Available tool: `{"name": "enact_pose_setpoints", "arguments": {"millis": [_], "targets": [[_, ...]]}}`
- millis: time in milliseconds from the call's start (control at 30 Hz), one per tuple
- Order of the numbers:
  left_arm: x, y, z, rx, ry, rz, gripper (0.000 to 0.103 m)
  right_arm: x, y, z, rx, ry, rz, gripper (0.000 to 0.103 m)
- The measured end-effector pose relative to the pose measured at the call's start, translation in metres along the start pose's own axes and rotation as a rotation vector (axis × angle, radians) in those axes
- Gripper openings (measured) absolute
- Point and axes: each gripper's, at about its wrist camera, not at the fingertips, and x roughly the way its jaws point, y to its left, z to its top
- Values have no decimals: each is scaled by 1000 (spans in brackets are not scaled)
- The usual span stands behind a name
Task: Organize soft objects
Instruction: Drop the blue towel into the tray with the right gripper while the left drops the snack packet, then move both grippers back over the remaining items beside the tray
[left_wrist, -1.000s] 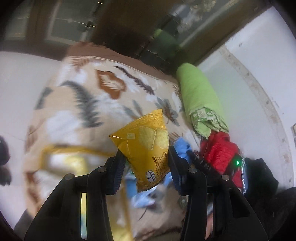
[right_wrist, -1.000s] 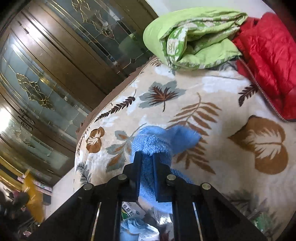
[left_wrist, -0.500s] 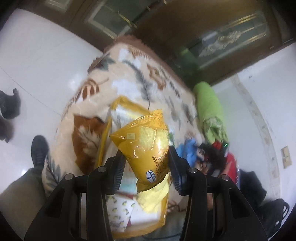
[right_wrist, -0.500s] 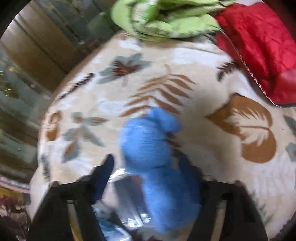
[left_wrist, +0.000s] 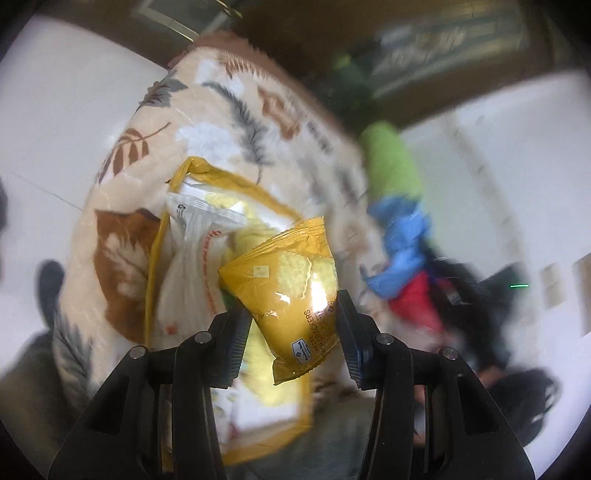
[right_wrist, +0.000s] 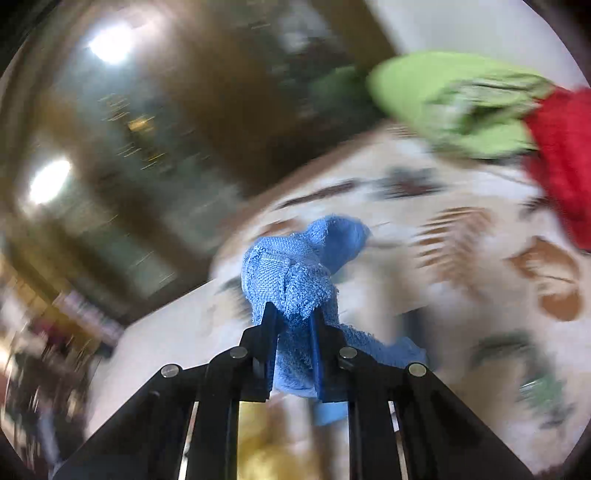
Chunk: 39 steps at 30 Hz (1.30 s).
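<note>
two soft things are held at once: a yellow cracker packet (left_wrist: 295, 295) is pinched between the pads of the left gripper (left_wrist: 291, 341), clear of the leaf-print blanket (left_wrist: 207, 122), and a blue towel (right_wrist: 299, 284) is clamped in the nearly closed jaws of the right gripper (right_wrist: 293, 328), bunched above the fingers and trailing below. the packet is judged light, crinkly, slippery and crushable, best taken by the sealed edge or lightly across the body. the towel is judged limp and grippy, safe to grab anywhere, though loose ends may drag. a yellow-rimmed storage bag (left_wrist: 177, 206) is seen open on the blanket below the packet, toward the blanket's near edge, with a clear plastic pack (left_wrist: 192, 258) inside. a green quilt (right_wrist: 443, 96) and red jacket (right_wrist: 561, 158) are piled at the blanket's far corner. white floor and dark wood cabinets are seen around; the right view is blurred.
</note>
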Motion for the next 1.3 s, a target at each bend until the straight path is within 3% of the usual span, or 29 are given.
{"name": "enact_pose_setpoints", "arguments": {"millis": [33,133,233,333,433,533,600,667,700,767,900,1133,1300], "targets": [[9,-1,6,7,24,32,44,7,12,-8,-21,33,9,15],[47,3,31,18,135,23,44,42,28,-28,-37,170,8,15],[68,8,37,121,113,108,44,77,25,-38,-49,276,-66,18],[82,24,31,-6,147,21,44,102,2,-46,5,342,-84,22],[86,12,32,71,134,92,46,112,-6,-51,23,391,-61,36],[83,16,33,12,120,66,45,107,-6,-50,35,370,-18,40],[66,16,34,-13,46,40,45,91,-6,-47,57,318,36,48],[40,11,31,0,-53,13,53,77,-4,-43,61,263,60,61],[32,9,30,2,-83,-4,67,77,-3,-42,54,246,64,63],[18,9,22,-4,-127,-32,70,71,1,-42,46,233,73,63],[13,14,2,-40,-131,-11,70,64,6,-43,34,227,94,63],[-24,-3,-77,28,-241,165,70,53,15,-41,18,185,120,63],[-27,-16,-106,94,-285,290,70,28,22,-40,-10,112,103,64]]}}
